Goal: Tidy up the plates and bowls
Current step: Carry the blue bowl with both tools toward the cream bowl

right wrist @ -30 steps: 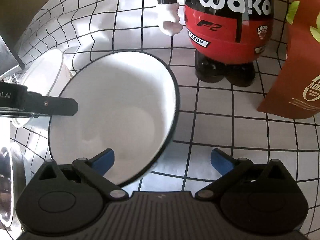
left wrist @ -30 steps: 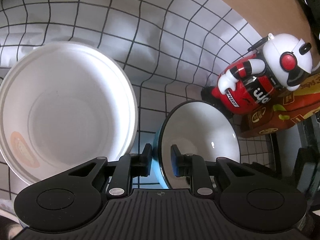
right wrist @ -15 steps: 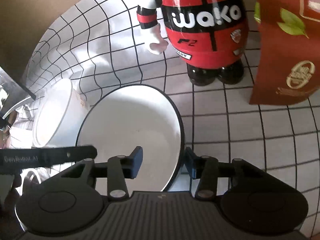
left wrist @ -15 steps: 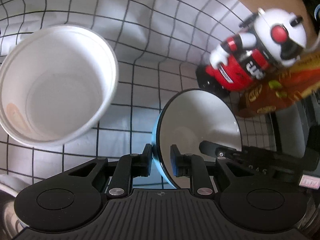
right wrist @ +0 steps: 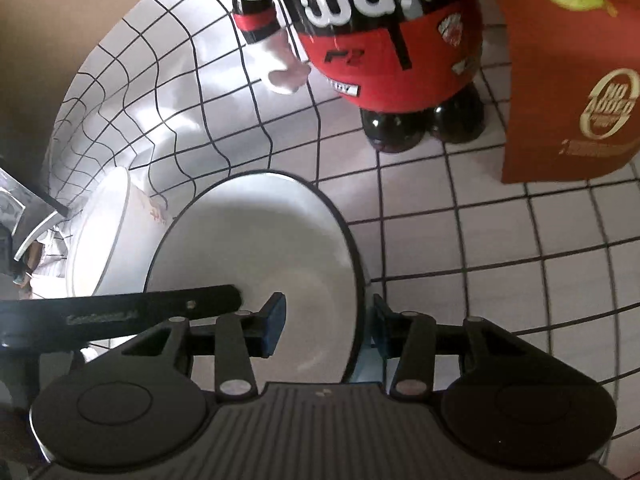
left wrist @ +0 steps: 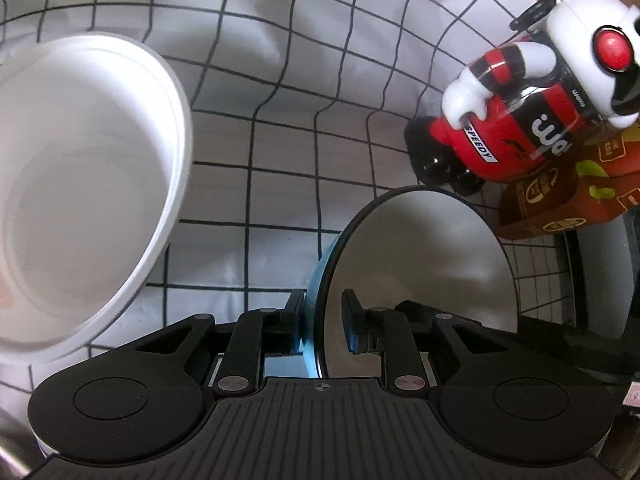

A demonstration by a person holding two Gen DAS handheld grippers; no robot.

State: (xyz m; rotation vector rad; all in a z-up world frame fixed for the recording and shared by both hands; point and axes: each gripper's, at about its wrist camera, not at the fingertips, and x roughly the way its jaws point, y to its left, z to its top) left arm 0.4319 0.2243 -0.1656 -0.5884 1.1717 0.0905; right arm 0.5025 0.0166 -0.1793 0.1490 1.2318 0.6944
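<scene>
A blue bowl (left wrist: 432, 264) with a white inside and black rim is held tilted over the checked cloth. My left gripper (left wrist: 322, 320) is shut on its left rim. My right gripper (right wrist: 328, 328) straddles its right rim (right wrist: 356, 280), one finger inside and one outside, with a gap still showing on the inner side. A larger white bowl (left wrist: 80, 184) stands on the cloth to the left; it also shows in the right wrist view (right wrist: 100, 236).
A red and white toy figure (left wrist: 520, 112) and a brown carton (left wrist: 560, 200) stand at the back right on the checked cloth (left wrist: 280, 120). The figure (right wrist: 380, 40) and carton (right wrist: 568, 80) are close ahead of the right gripper. A metal edge (left wrist: 8, 452) shows bottom left.
My right gripper went from wide open to closing around the blue bowl's right rim. The left gripper kept its hold; the white bowl shifted in its view.
</scene>
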